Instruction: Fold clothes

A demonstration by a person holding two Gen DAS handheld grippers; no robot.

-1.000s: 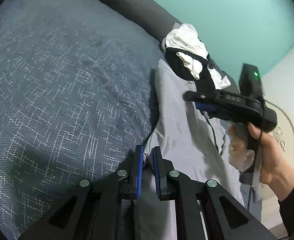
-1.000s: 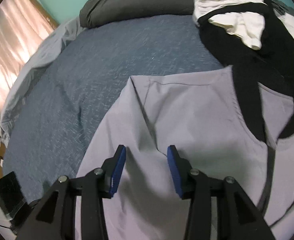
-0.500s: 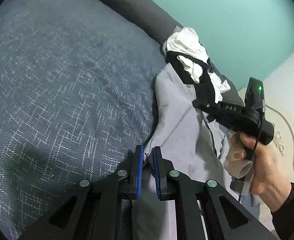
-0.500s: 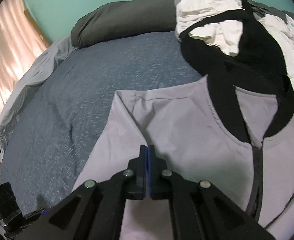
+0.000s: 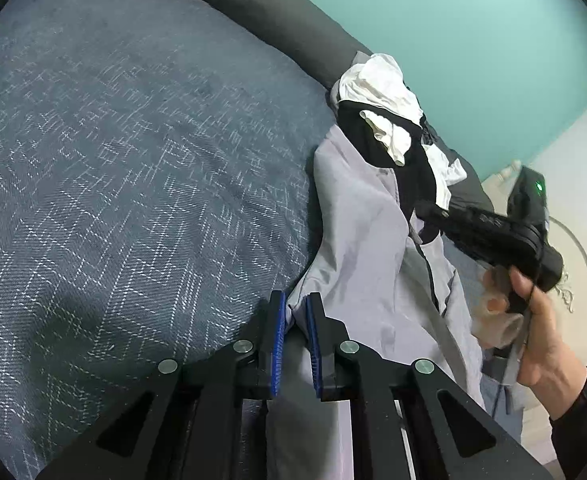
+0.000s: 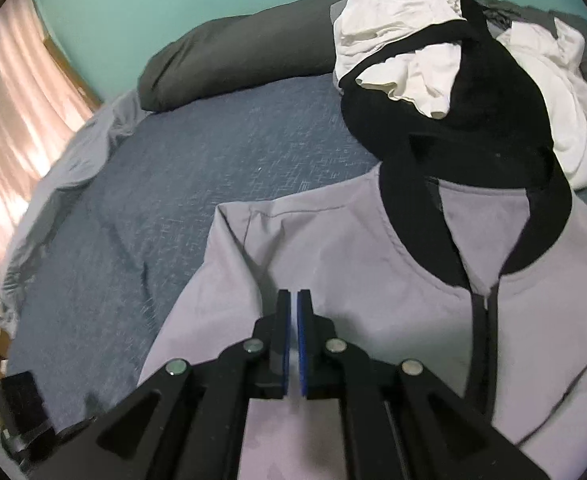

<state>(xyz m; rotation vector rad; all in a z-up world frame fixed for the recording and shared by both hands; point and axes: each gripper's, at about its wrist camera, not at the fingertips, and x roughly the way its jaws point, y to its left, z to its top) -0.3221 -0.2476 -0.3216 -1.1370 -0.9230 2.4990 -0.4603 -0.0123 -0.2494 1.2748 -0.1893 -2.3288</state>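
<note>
A light grey jacket (image 6: 353, 248) with a black collar (image 6: 473, 216) and a dark zip lies on the blue bedspread (image 6: 213, 152). My right gripper (image 6: 294, 300) is shut on a fold of the jacket's chest fabric near the sleeve seam. In the left wrist view the jacket (image 5: 357, 216) runs away from me, lifted and rumpled. My left gripper (image 5: 294, 304) is shut on the jacket's edge. The right gripper's body (image 5: 489, 232) shows there in a hand, its tips hidden in the fabric.
A pile of white and black clothes (image 6: 453, 72) lies behind the jacket's collar; it also shows in the left wrist view (image 5: 385, 120). A dark grey bolster (image 6: 233, 60) lies along the teal wall. A curtained window (image 6: 9, 120) is at left. The bed's edge is at right (image 5: 565, 280).
My right gripper has closed on the jacket's fabric and pulled back, so the jacket is drawn up and rumpled. My left gripper kept its hold on the edge.
</note>
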